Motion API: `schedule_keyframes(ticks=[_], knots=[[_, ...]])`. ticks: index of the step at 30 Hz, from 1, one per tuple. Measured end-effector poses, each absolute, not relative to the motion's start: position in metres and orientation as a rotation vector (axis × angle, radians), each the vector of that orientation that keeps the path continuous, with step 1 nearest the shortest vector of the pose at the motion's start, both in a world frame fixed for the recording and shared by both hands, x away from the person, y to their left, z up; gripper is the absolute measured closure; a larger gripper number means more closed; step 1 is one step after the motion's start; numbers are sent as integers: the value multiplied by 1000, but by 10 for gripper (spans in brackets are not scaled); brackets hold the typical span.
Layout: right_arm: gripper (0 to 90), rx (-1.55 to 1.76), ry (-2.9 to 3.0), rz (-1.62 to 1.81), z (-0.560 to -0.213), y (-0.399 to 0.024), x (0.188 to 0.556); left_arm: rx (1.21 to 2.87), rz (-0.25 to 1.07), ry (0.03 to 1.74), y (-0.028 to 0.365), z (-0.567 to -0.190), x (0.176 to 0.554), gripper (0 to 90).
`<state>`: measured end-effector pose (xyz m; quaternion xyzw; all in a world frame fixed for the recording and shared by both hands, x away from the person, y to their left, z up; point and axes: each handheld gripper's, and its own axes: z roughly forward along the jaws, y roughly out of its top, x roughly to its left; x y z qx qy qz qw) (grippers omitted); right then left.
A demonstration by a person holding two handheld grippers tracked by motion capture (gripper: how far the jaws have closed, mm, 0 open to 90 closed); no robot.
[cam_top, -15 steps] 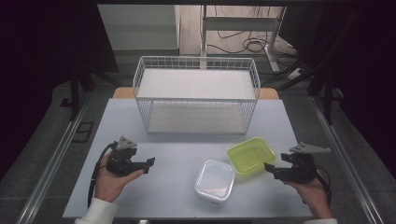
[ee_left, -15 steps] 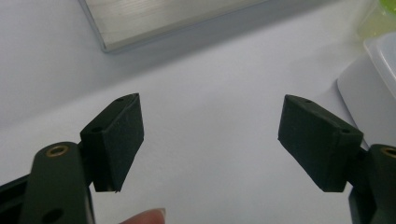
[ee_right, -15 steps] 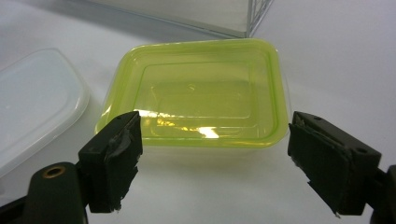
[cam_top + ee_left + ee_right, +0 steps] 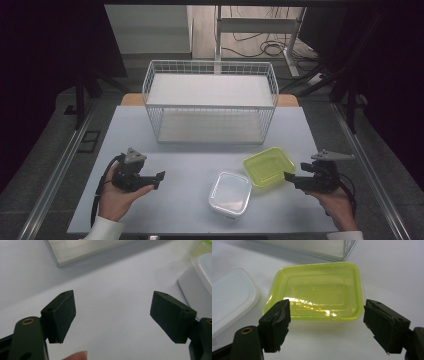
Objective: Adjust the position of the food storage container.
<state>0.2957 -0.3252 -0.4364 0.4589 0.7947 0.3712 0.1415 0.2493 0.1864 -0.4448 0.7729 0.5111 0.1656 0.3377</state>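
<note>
A yellow-green plastic container (image 4: 269,165) (image 4: 317,291) lies on the white table, right of centre. Beside it, nearer the front, sits a clear lidded container (image 4: 230,192) (image 4: 230,298) (image 4: 200,277). My right gripper (image 4: 287,176) (image 4: 325,322) is held just right of the green container, pointing at it, open with nothing between its jaws. My left gripper (image 4: 160,178) (image 4: 112,315) rests low over the table at the left, pointing right toward the clear container, open and empty. A fingertip (image 4: 76,356) shows under its jaws.
A white wire basket (image 4: 210,102) stands at the back middle of the table (image 4: 190,160). Its base edge (image 4: 82,252) appears ahead of the left gripper, and its corner (image 4: 347,250) shows beyond the green container. Metal rails run along both table sides.
</note>
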Motion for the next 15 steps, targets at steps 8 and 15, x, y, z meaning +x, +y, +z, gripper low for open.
schedule_keyframes(ticks=[8,15], knots=[[262,1297,2354,1031,-431,-326,288,2035,415,1324,182,-448,251,201],[331,1260,2425,996,-431,-324,284,2066,383,1340,180,-455,254,190]])
